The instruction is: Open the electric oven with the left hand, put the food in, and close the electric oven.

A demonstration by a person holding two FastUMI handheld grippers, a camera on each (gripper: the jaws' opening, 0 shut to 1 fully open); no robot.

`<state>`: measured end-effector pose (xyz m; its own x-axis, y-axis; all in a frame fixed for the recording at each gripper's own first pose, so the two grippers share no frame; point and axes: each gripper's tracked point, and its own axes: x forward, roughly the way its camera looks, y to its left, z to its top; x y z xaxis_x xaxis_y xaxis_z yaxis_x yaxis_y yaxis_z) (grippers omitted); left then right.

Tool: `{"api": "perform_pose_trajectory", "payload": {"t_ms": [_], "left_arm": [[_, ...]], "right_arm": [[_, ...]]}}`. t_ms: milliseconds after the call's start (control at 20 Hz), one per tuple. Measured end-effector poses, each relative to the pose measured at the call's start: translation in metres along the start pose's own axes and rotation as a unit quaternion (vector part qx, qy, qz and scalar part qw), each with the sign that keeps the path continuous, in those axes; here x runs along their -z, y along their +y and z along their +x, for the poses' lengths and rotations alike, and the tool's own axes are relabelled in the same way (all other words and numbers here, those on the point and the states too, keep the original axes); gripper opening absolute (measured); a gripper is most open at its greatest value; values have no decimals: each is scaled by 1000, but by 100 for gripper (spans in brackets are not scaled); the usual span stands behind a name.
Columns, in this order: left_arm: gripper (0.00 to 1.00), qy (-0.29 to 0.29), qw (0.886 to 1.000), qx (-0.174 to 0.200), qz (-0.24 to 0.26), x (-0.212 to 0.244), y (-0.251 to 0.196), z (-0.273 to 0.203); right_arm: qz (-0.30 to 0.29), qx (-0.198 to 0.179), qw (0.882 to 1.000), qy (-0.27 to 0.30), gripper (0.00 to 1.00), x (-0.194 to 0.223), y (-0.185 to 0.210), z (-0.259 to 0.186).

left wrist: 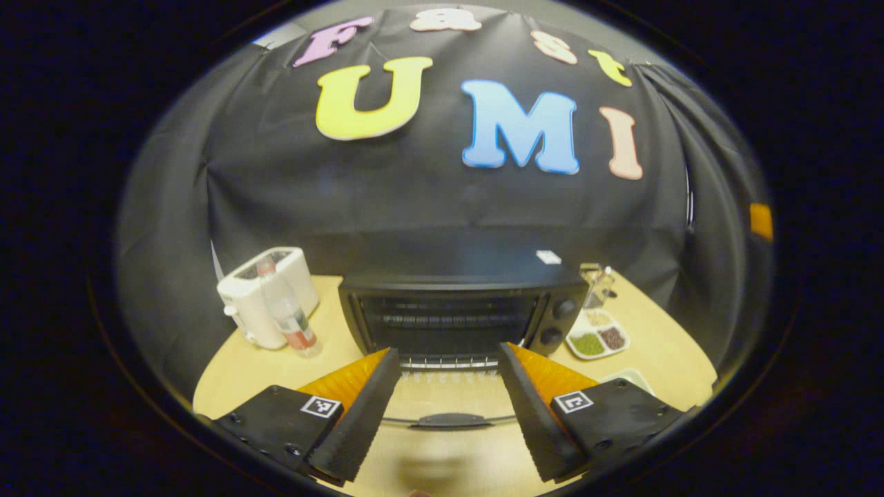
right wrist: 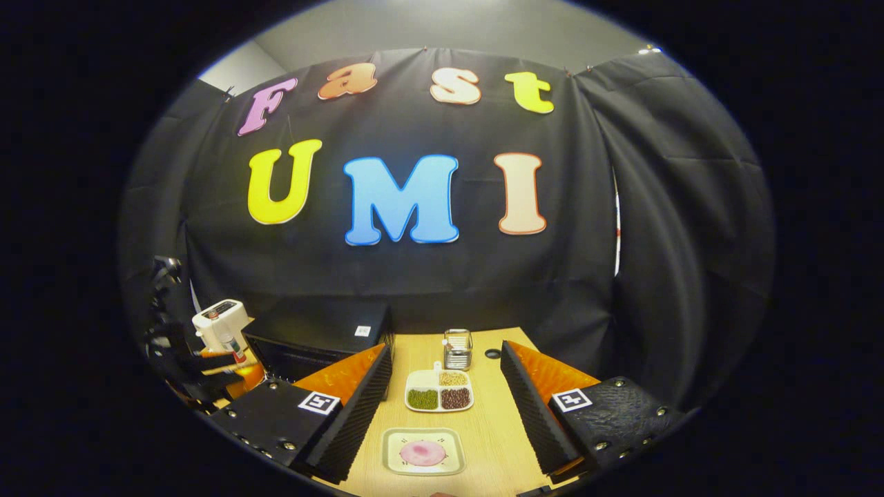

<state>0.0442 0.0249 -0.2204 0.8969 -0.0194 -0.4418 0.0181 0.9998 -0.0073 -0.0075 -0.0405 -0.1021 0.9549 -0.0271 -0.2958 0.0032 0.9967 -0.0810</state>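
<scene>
The black electric oven (left wrist: pixel 449 304) stands mid-table with its glass door (left wrist: pixel 449 397) lowered flat toward me, the wire rack (left wrist: pixel 449 362) showing inside. My left gripper (left wrist: pixel 449 352) is open, its fingers spread either side of the door above the door handle (left wrist: pixel 449 419), touching nothing. In the right gripper view a pink round piece of food (right wrist: pixel 423 453) lies on a small square plate (right wrist: pixel 394 464) near the table's front edge. My right gripper (right wrist: pixel 445 348) is open above it, holding nothing. The oven (right wrist: pixel 318 335) is to its left.
A white toaster (left wrist: pixel 242 304) and a clear bottle (left wrist: pixel 286 314) stand left of the oven. A divided dish of beans (right wrist: pixel 439 391) and a small glass holder (right wrist: pixel 457 348) sit right of it. The left gripper (right wrist: pixel 221 366) appears at the far left.
</scene>
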Motion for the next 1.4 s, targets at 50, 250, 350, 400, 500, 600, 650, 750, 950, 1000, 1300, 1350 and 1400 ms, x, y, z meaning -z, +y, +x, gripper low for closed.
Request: {"api": "perform_pose_trajectory", "payload": {"t_ms": [50, 250, 350, 400, 500, 600, 650, 750, 950, 1000, 1300, 1350, 1400], "left_arm": [[100, -27, 1000, -1, -4, -22, -1, -9], [92, -120, 993, -14, -8, -96, 2, -54], [100, -152, 988, -21, -6, -123, 6, -74], [100, -164, 986, -25, -6, -134, 8, -82], [100, -176, 984, -31, -4, -144, 14, -93], [100, -180, 983, -41, -3, -148, 20, -101], [100, -182, 982, -47, -3, -148, 25, -105], [100, -181, 982, -61, -3, -145, 32, -112], [100, -163, 983, -85, -4, -130, 46, -118], [100, -159, 983, -90, -5, -127, 50, -121], [100, -137, 984, -117, -12, -111, 68, -131], [100, -133, 984, -119, -12, -108, 69, -131], [100, -129, 984, -120, -12, -106, 70, -132]], "right_arm": [[-2, -5, 1000, 20, 96, 10, -4, 6], [23, -22, 993, 115, 96, 61, -18, 30], [45, -24, 983, 177, 96, 92, -25, 43], [48, -22, 977, 206, 96, 108, -29, 47], [60, -31, 964, 256, 96, 137, -31, 56], [73, -35, 953, 292, 93, 160, -38, 62], [74, -35, 948, 308, 96, 173, -41, 67], [68, -34, 939, 335, 96, 195, -47, 74], [34, -32, 922, 385, 97, 240, -49, 85], [31, -26, 917, 396, 96, 249, -48, 89], [14, -11, 896, 443, 86, 289, -38, 95], [4, -12, 895, 447, 84, 293, -37, 94], [-8, -5, 892, 452, 83, 295, -39, 94]]}}
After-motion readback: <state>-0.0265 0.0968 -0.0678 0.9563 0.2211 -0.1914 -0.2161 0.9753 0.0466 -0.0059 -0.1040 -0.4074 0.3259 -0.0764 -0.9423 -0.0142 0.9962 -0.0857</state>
